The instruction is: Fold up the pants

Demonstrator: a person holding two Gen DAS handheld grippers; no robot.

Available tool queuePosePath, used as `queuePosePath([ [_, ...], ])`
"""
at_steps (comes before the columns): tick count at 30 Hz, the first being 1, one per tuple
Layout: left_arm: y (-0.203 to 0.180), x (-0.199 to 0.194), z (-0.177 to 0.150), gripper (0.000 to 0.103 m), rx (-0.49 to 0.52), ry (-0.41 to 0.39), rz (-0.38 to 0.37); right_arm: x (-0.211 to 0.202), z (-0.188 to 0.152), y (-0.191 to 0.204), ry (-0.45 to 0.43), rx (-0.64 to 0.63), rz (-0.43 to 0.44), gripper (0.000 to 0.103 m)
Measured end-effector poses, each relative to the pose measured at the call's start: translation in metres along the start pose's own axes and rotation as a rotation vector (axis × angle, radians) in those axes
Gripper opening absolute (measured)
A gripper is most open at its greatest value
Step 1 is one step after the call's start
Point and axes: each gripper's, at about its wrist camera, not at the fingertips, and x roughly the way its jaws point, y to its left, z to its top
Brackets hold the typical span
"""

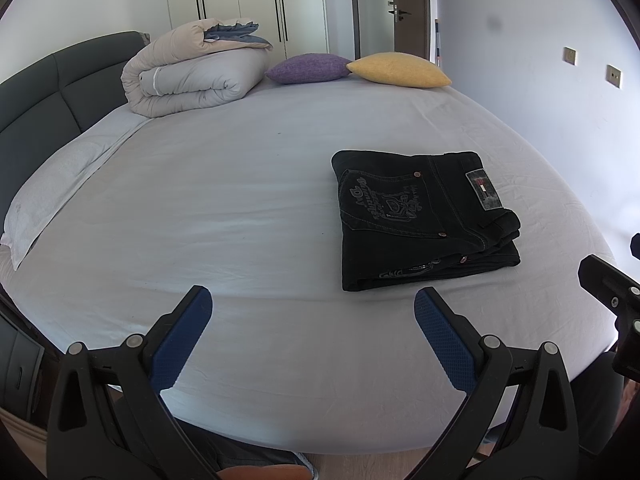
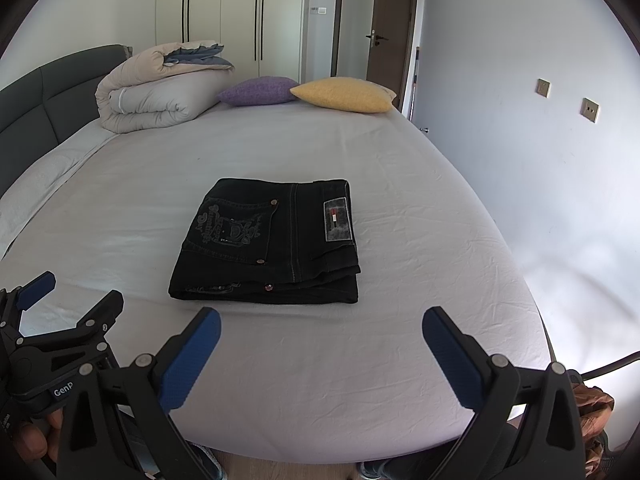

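Pants, black denim with stitched back pocket and grey waistband patch (image 2: 266, 242): lying as a compact rectangular stack of several layers on the pale grey bedsheet (image 2: 400, 184), toward the near edge of the bed, waistband to the right. Edges roughly aligned; lower layers show slightly at the near right corner. Folding looks complete, judged from the tidy bundle; at most a squaring of that corner is left.

Right gripper (image 2: 322, 338): blue-padded jaws spread wide, holding nothing, hovering just near of the pants, apart from them.

Left gripper (image 1: 314, 316): jaws likewise wide apart and empty, above bare sheet, the pants just far and right of it.

Surroundings: rolled beige and grey duvet (image 1: 192, 72) at far left by the dark grey padded headboard (image 1: 56, 88); purple cushion (image 1: 306, 68) and yellow cushion (image 1: 398, 69) side by side at the far edge; white wardrobe (image 2: 224, 12) and brown door (image 2: 390, 24) beyond.
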Motion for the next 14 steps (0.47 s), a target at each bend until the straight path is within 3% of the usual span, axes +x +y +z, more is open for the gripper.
queuePosePath([
  [14, 0.0069, 0.0022, -0.0007, 0.103, -0.008, 0.004, -0.027, 0.001, -0.007, 0.0008, 0.003, 0.0, 0.003, 0.103],
])
